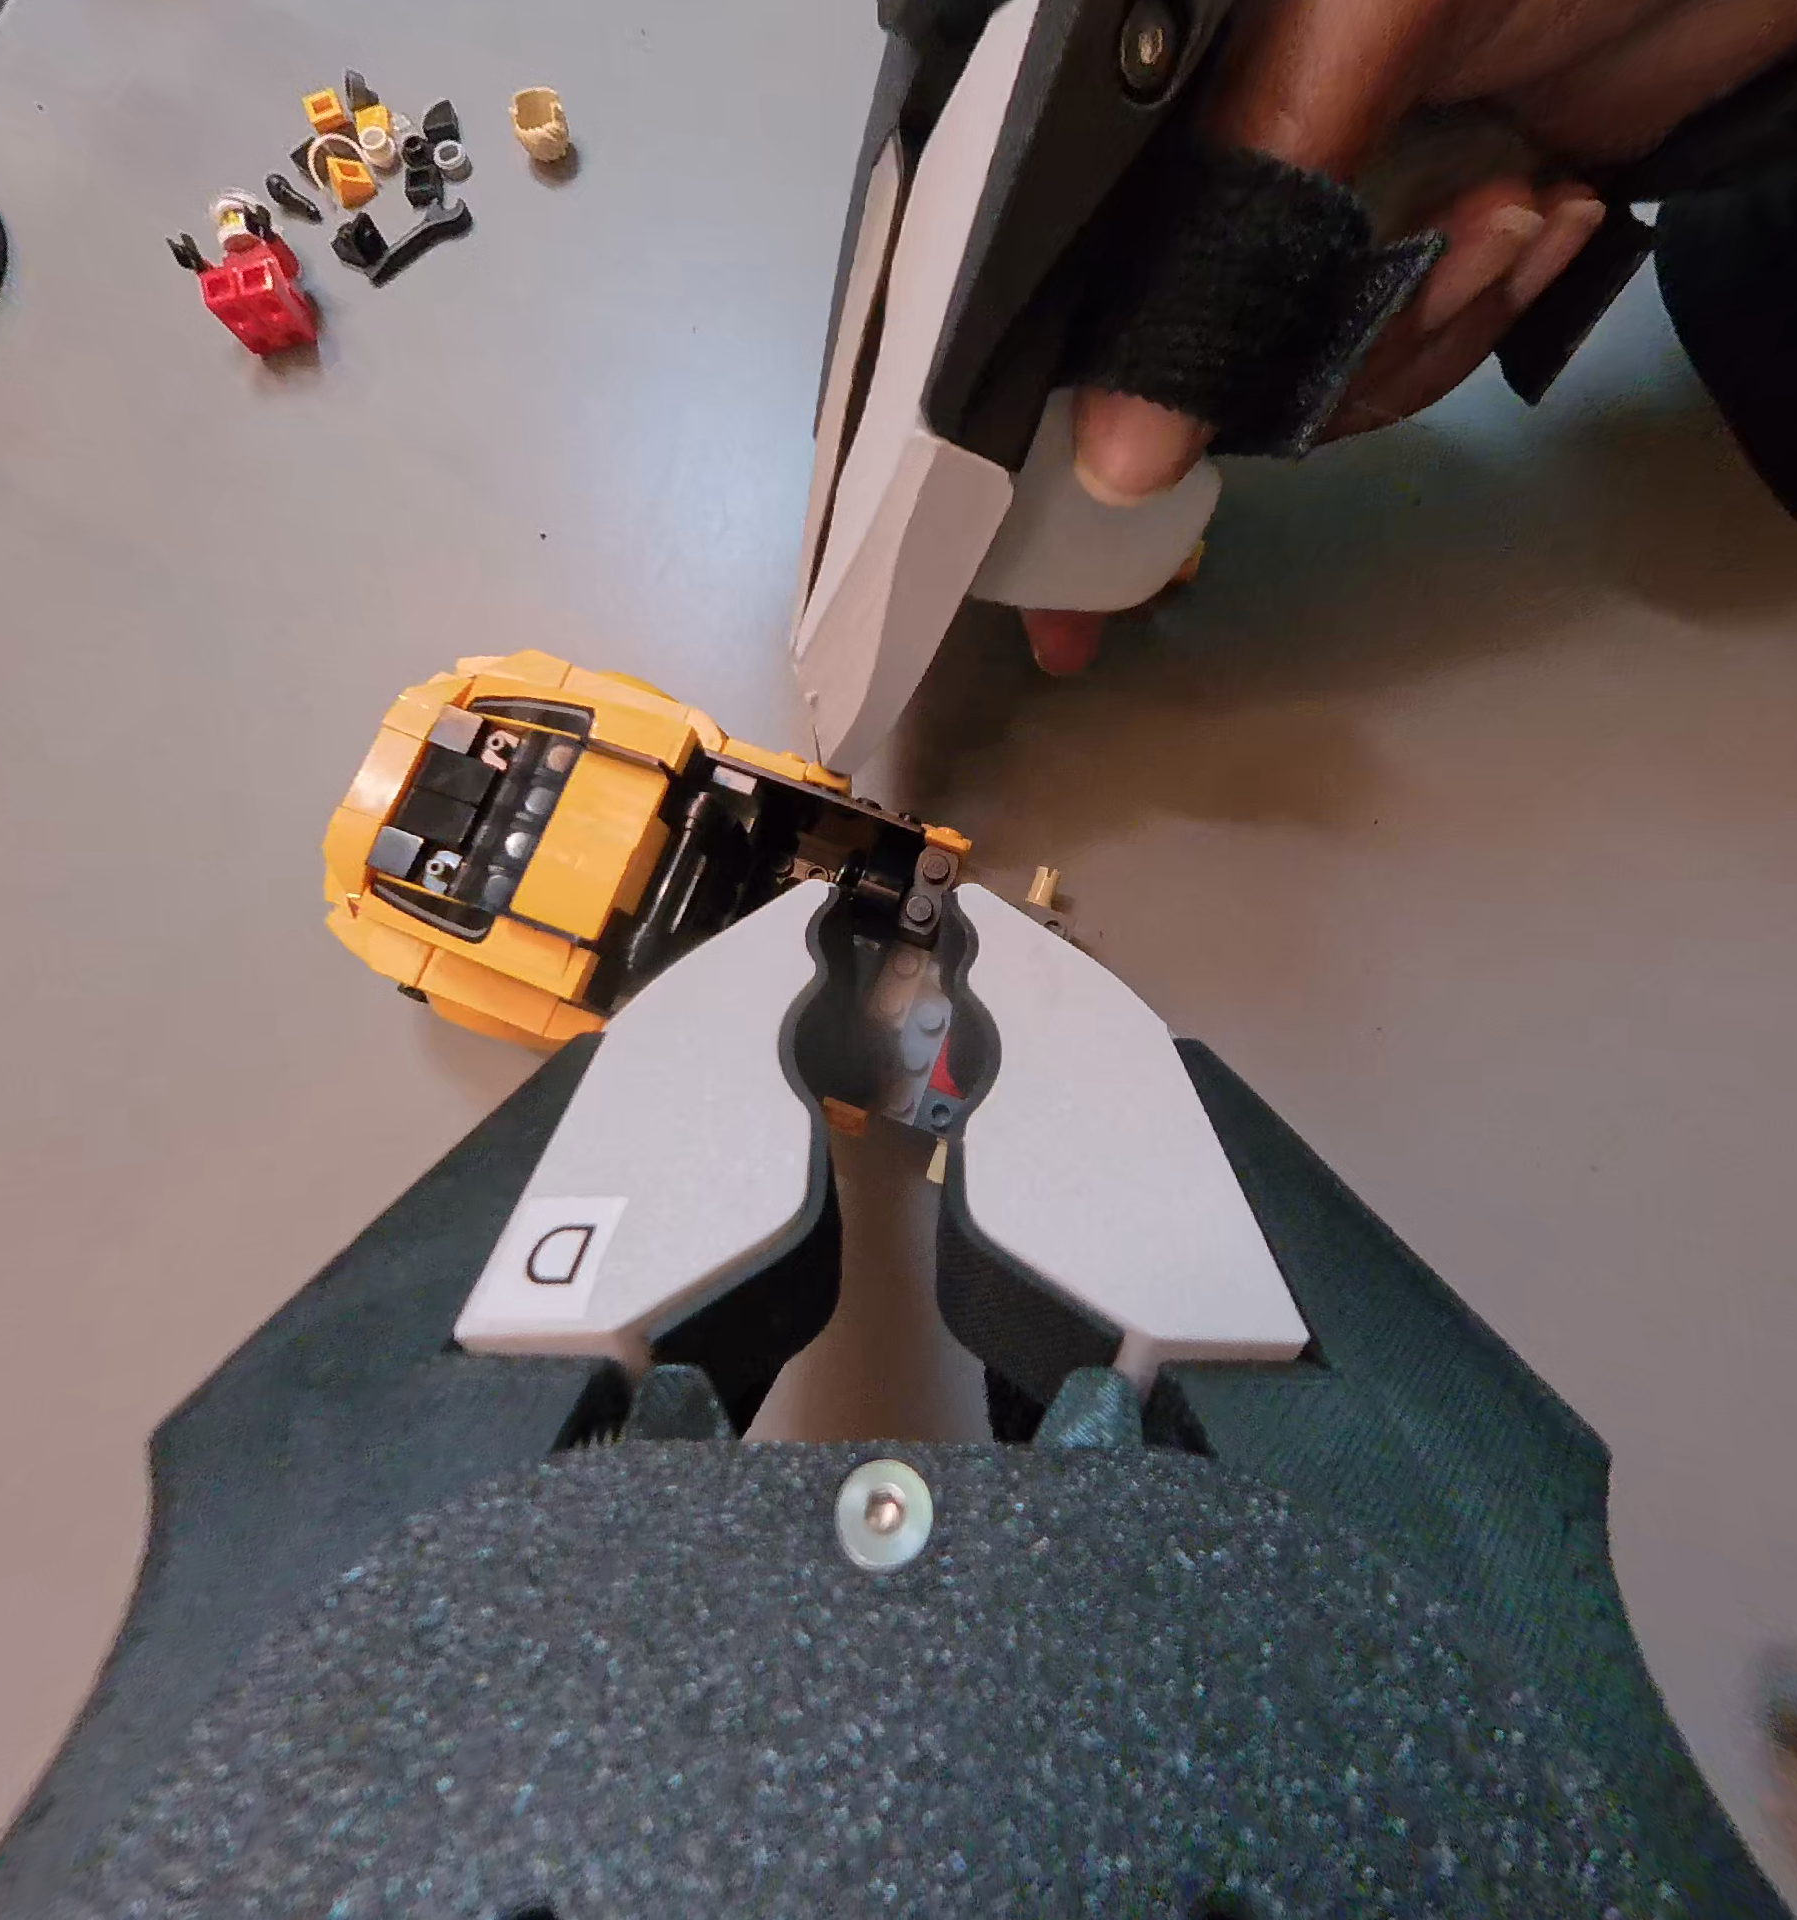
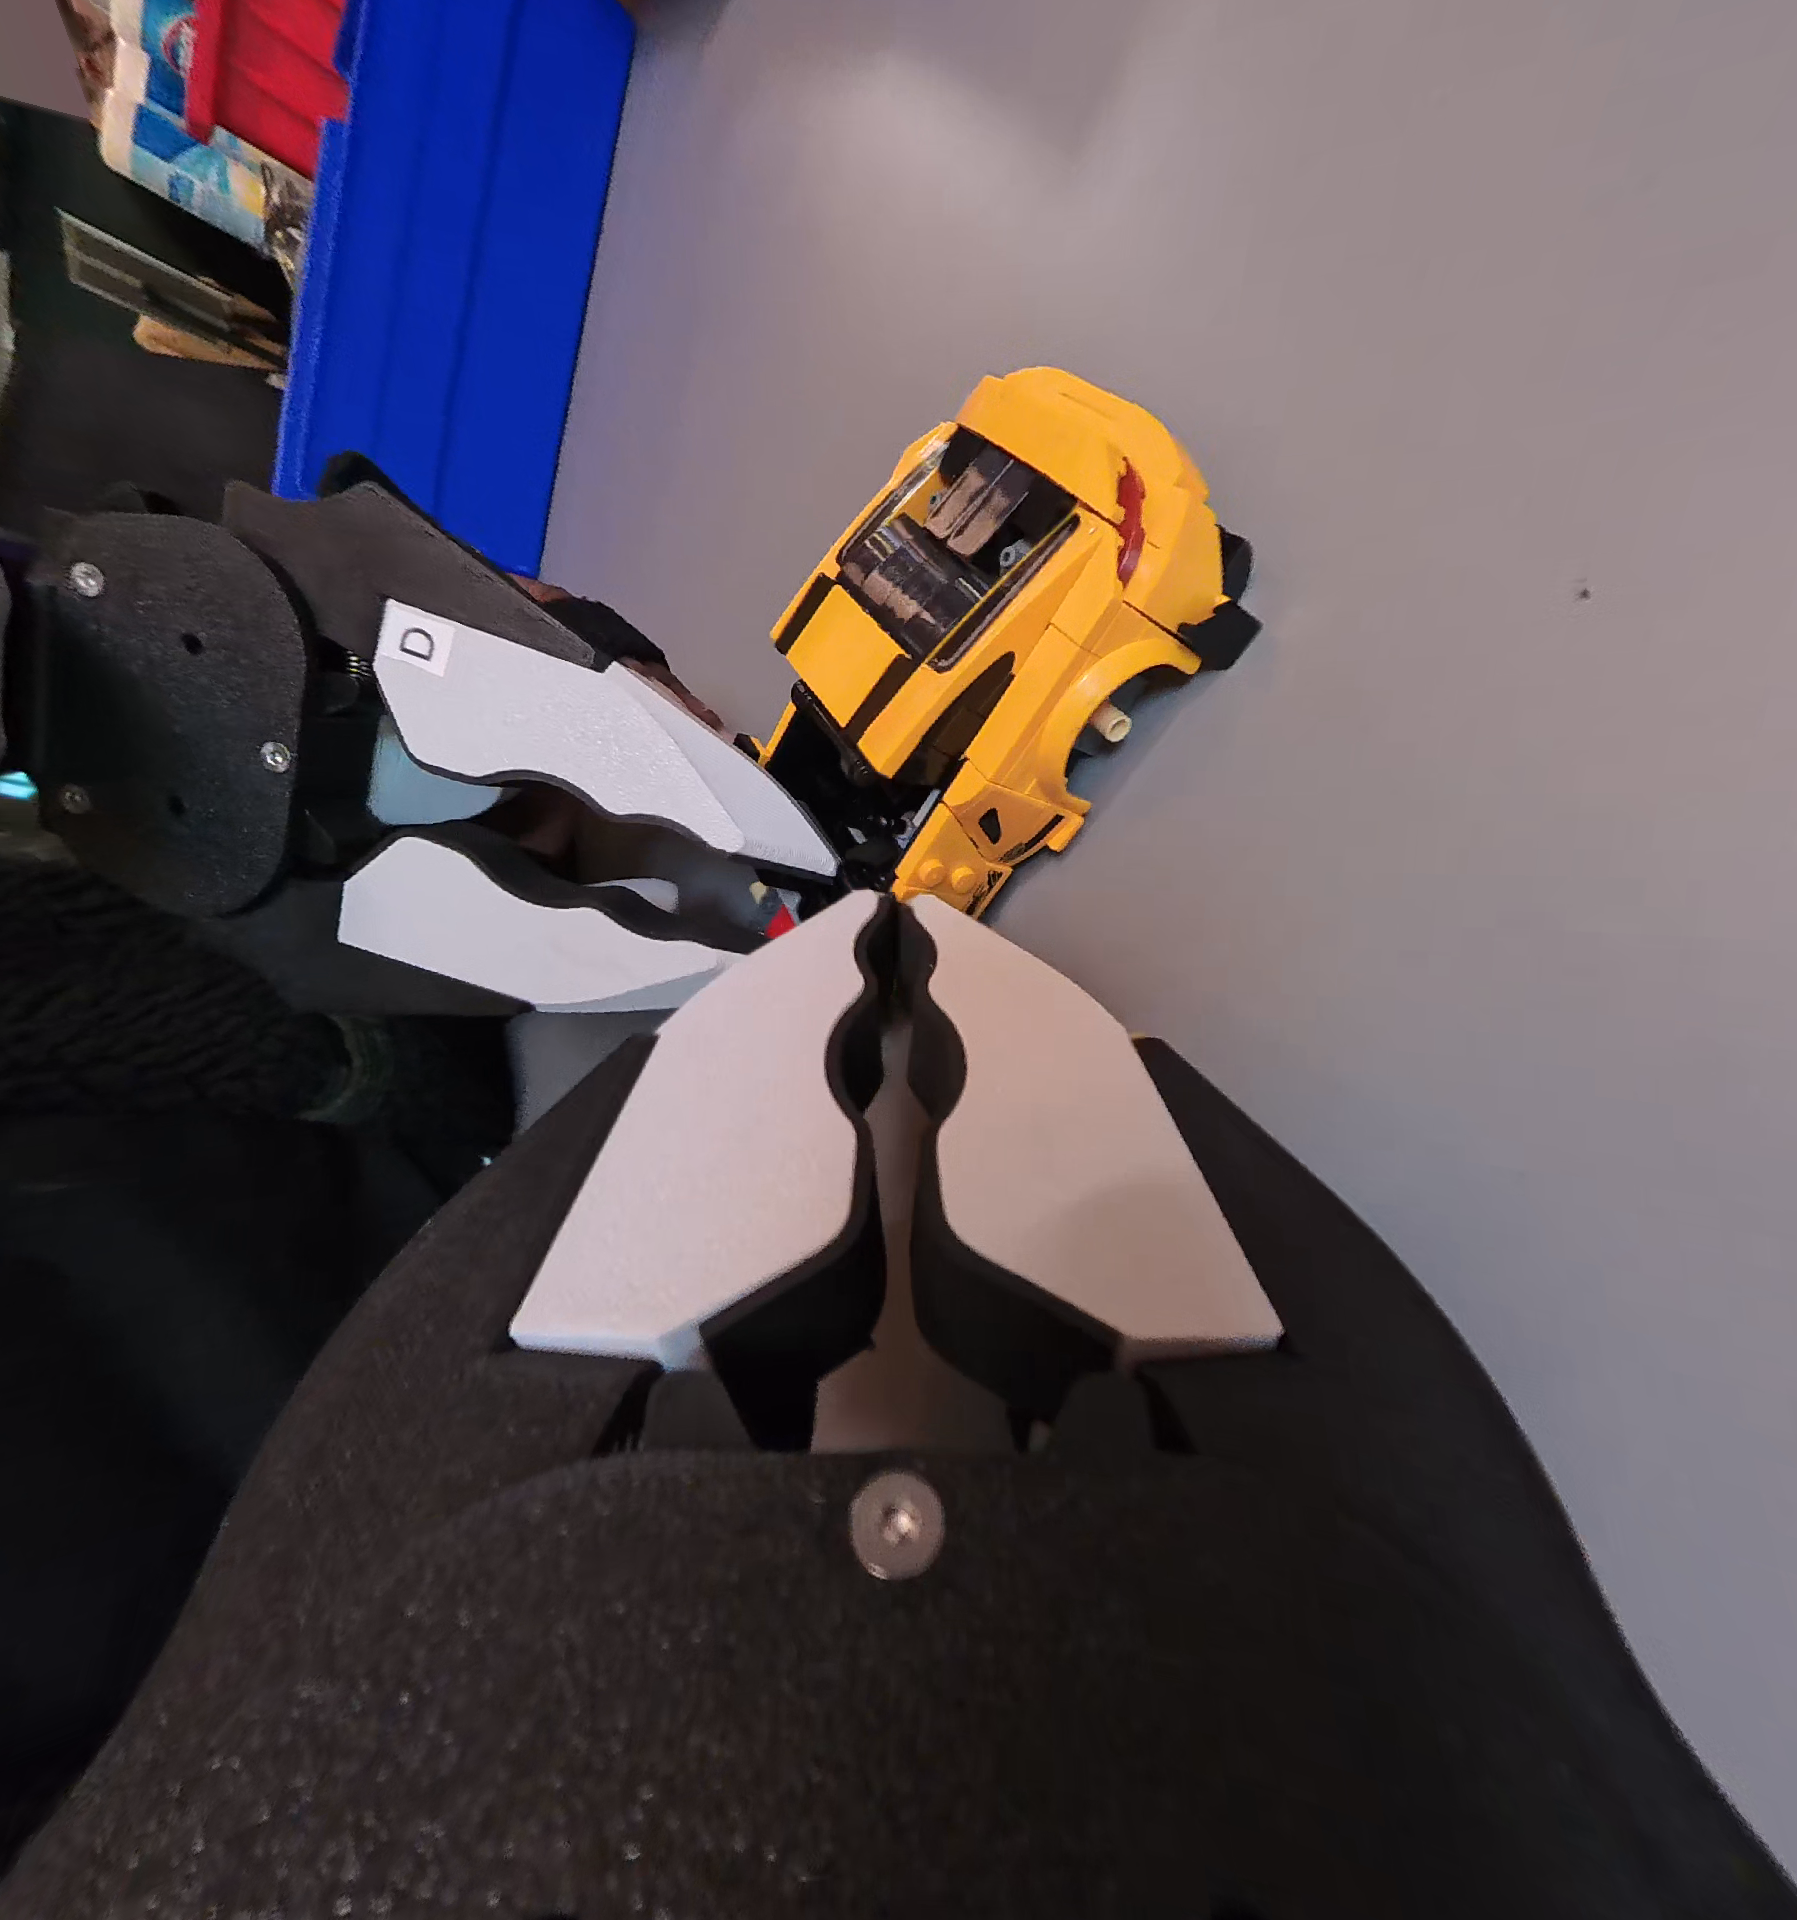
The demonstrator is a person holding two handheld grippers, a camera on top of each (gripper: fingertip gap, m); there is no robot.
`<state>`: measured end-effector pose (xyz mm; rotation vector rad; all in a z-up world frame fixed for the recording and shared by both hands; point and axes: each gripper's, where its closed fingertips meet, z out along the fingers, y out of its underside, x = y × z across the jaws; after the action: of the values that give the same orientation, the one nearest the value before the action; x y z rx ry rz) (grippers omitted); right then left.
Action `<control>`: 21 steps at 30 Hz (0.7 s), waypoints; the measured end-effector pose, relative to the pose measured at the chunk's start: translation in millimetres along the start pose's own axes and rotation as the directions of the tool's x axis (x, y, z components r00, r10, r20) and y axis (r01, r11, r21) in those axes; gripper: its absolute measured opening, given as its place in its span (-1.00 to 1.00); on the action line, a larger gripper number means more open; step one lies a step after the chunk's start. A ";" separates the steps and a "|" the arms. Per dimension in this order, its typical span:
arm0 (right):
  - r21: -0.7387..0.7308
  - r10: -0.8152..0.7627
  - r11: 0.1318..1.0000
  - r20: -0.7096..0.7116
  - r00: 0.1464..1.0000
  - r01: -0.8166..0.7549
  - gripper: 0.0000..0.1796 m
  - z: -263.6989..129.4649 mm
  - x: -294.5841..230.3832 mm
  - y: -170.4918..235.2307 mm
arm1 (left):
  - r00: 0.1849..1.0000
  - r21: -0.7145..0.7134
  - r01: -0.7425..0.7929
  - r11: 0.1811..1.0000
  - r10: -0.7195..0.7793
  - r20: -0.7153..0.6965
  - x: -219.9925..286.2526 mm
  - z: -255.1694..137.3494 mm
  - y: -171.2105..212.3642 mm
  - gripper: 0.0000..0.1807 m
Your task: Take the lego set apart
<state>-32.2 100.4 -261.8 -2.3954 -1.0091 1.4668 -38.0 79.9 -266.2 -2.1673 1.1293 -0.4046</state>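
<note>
Left wrist view: grey fingers (image 1: 1070,1049) of left gripper (image 1: 892,894), slightly parted, clamped around the dark stripped end of yellow lego car (image 1: 520,831); grey, black and red bricks visible in the gap between the jaws. Car lying on grey table (image 1: 1393,935), cabin roof off, black seats and interior exposed, yellow body stretching away to upper left of the fingertips. Right gripper (image 1: 832,743) entering from above, held in a hand (image 1: 1393,208) with a black strap; jaws near together, tips touching the car's dark edge just beyond the left fingertips; whether anything is pinched, cannot tell from here. Small tan piece (image 1: 1048,883) on the table just right of the left fingertips. Cluster of loose yellow, black and grey parts (image 1: 385,166) well apart at upper left; red minifigure piece (image 1: 255,286) beside it; tan piece (image 1: 543,123) to its right. Right wrist view: right gripper (image 2: 894,906) with grey fingers (image 2: 1029,1091) almost closed, only a thin wavy gap between them, tips against the car's (image 2: 1019,634) dark end; grasp itself hidden at the tips, so cannot tell. Left gripper (image 2: 821,894) coming in from the left, jaws parted around the same end. Blue bin (image 2: 447,260) at upper left edge of table (image 2: 1393,416), clutter behind.
</note>
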 end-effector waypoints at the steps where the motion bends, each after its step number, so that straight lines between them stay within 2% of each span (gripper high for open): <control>1: -0.011 -0.016 1.000 -0.050 0.999 0.015 -1.00 -1.9 7.0 1.7 | 1.000 -0.002 0.000 1.000 0.000 0.000 -0.1 -0.3 0.3 -0.81; 2: -0.027 -0.050 0.999 -0.121 0.991 0.047 -1.00 -4.4 19.0 5.5 | 1.000 -0.002 0.002 1.000 -0.002 0.000 0.1 -0.4 0.3 -0.81; 8: 0.039 -0.031 0.999 -0.054 0.998 0.033 -1.00 -12.4 0.2 1.2 | 1.000 0.003 0.009 1.000 -0.009 -0.007 0.1 -0.3 0.0 -0.81; 10: 0.035 -0.005 0.999 -0.031 1.000 0.006 -0.86 -6.0 -0.7 1.6 | 1.000 0.003 0.009 1.000 -0.009 -0.005 0.3 -0.2 -0.1 -0.81; 13: 0.045 0.024 0.999 -0.011 1.000 -0.024 -0.83 2.0 -1.6 -1.8 | 1.000 0.003 0.006 1.000 -0.006 -0.001 0.7 -0.1 -0.2 -0.81; 21: 0.023 0.043 0.999 0.010 0.999 -0.044 -0.99 2.4 -0.4 -0.6 | 1.000 0.005 0.012 1.000 -0.012 -0.007 0.6 -0.1 0.0 -0.81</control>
<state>-34.6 100.1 -262.4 -2.4110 -0.9426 1.4974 -37.8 79.3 -266.1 -2.1711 1.1179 -0.4198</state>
